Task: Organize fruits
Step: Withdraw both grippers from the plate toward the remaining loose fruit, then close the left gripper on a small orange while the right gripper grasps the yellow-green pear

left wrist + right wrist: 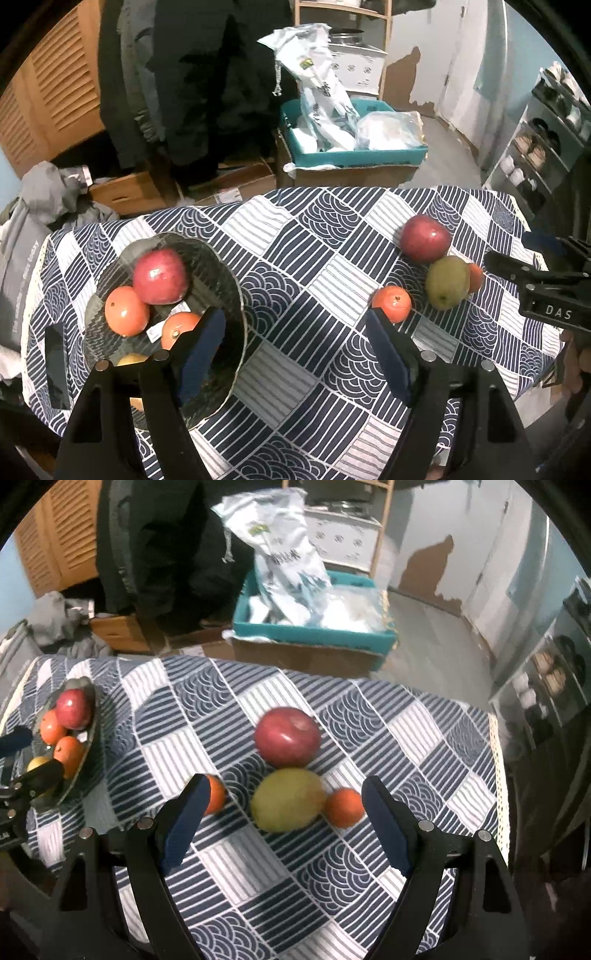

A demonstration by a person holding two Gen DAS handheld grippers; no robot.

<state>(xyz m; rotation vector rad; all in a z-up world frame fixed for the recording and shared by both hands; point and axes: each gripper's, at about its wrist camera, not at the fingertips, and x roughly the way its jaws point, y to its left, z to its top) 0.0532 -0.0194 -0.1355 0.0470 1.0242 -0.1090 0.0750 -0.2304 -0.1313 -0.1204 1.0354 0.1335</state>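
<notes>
- Navy-and-white patchwork tablecloth [258,867] covers the table; all fruit sits on it or in the dish.
- Clear ribbed glass dish [221,273] lies at the left gripper's [295,354] ten o'clock; that gripper's left finger overlaps the dish's near rim in the left wrist view.
- The dish holds a red apple [159,276], two oranges [126,311] and a yellow fruit partly hidden behind the finger.
- Left gripper: jaws spread wide, nothing between the pads, only bare cloth.
- Loose orange [391,303] sits just beyond the left gripper's right fingertip, at one o'clock.
- Right gripper [284,823]: jaws spread wide, pads pressing on nothing.
- Yellow-green pear-shaped fruit [288,799] lies between the right gripper's fingertips, at twelve o'clock, resting on the cloth.
- Second red apple [287,736] sits directly behind the pear, touching it.
- Small orange [343,808] lies just inside the right fingertip, beside the pear at its three o'clock.
- Another orange [215,794] is partly hidden behind the left fingertip, at the pear's nine o'clock.
</notes>
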